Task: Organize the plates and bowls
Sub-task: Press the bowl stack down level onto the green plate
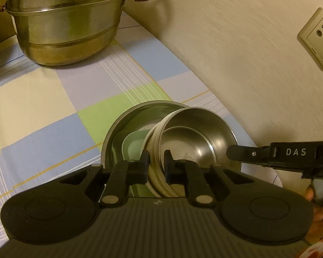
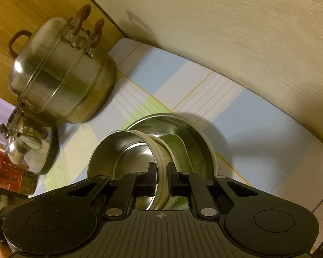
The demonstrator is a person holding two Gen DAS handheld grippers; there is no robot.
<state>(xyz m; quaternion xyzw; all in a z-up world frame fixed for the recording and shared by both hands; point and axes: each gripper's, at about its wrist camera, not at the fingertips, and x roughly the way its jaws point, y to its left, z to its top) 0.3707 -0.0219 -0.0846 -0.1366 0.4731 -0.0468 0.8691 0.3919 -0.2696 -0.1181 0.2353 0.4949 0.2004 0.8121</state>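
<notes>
A checked cloth in pale blue, lilac, cream and green, crossed by thin white and yellow lines, covers the surface; it meets a cream textured wall that fills the right and upper right of the left wrist view. A wall socket plate sits at the right edge of that view. A steel steamer pot with brown handles stands on the cloth at upper left. In the right wrist view a wood panel fills the upper left corner behind the pot, a steel kettle stands just beside the pot at the left edge, and a red can lies below the kettle. At lower centre, near the wall, a large steel bowl rests on the cloth with a pale green dish inside it. A small steel bowl with a cream rim band is tilted on edge inside the large bowl, leaning over the dish. The left gripper is clamped on the near rim of the small bowl, one finger inside and one outside. The right gripper is likewise clamped on that rim, reaching in from the right of the left wrist view.
</notes>
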